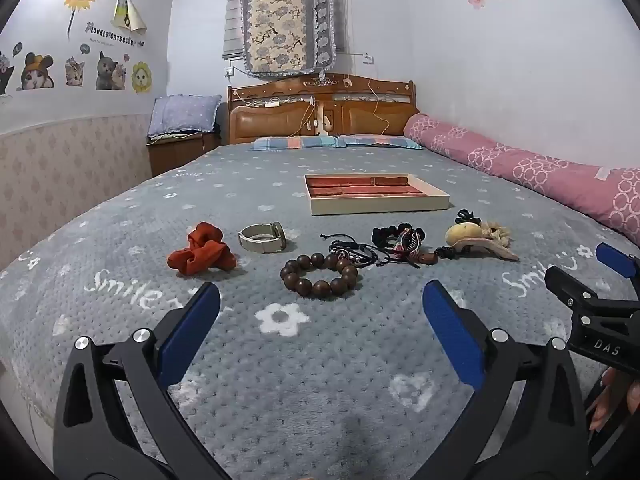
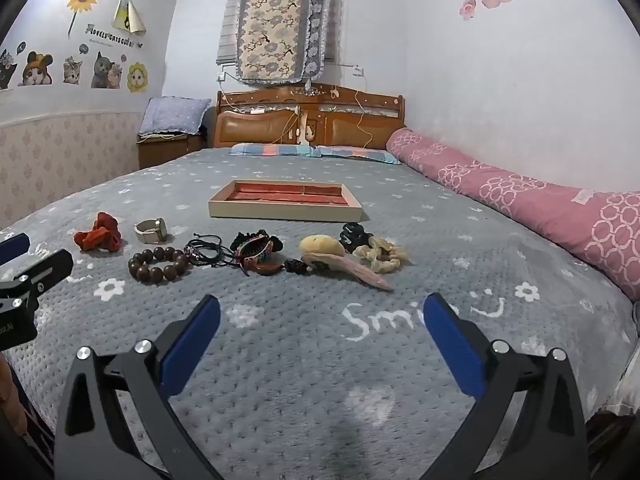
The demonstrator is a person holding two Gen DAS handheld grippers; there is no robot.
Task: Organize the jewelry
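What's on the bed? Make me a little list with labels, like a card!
surface: grey blanket
tray: red-lined tray, nothing in it, behind the row
leftmost: orange scrunchie
next: white watch
front: brown bead bracelet
middle: black cord bracelets
rightmost: cream scrunchie
left gripper: open, holding nothing
right gripper: open, holding nothing

Black left tool (image 1: 320, 312) and right tool (image 2: 320, 320), blue pads, silver screws.

Right gripper (image 1: 608, 276) cropped at three o'clock; red-lined tray (image 1: 376, 196) compartments indistinct; tangled black cord bracelets (image 1: 356, 252) inseparable.
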